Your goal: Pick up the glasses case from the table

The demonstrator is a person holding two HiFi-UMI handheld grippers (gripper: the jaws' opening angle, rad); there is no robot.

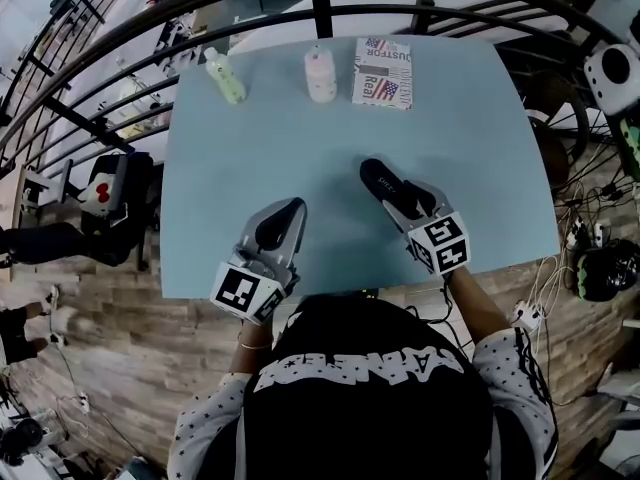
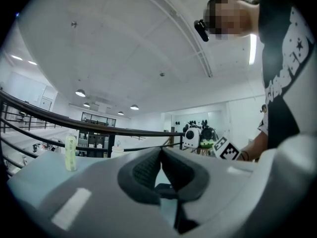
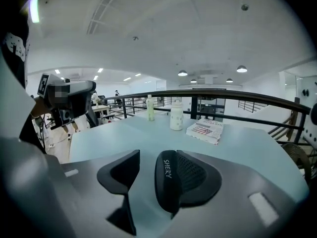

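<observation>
The black glasses case [image 1: 378,175] marked "SHERY" [image 3: 168,180] sits between the jaws of my right gripper [image 1: 392,193] [image 3: 148,157], over the near middle of the light blue table [image 1: 470,138]. It lies against the right pad, and a clear gap separates it from the left pad, so the gripper is open. Whether the case rests on the tabletop I cannot tell. To its left, near the table's front edge, my left gripper [image 1: 290,213] [image 2: 161,151] is shut, its tips meeting with nothing between them.
At the table's far edge stand a pale green bottle [image 1: 225,76] [image 3: 150,108], a white bottle [image 1: 321,73] [image 3: 176,115] and a flag-printed book [image 1: 382,71] [image 3: 205,129]. A black railing [image 1: 320,8] curves behind the table. Cables and gear lie on the floor at right [image 1: 590,258].
</observation>
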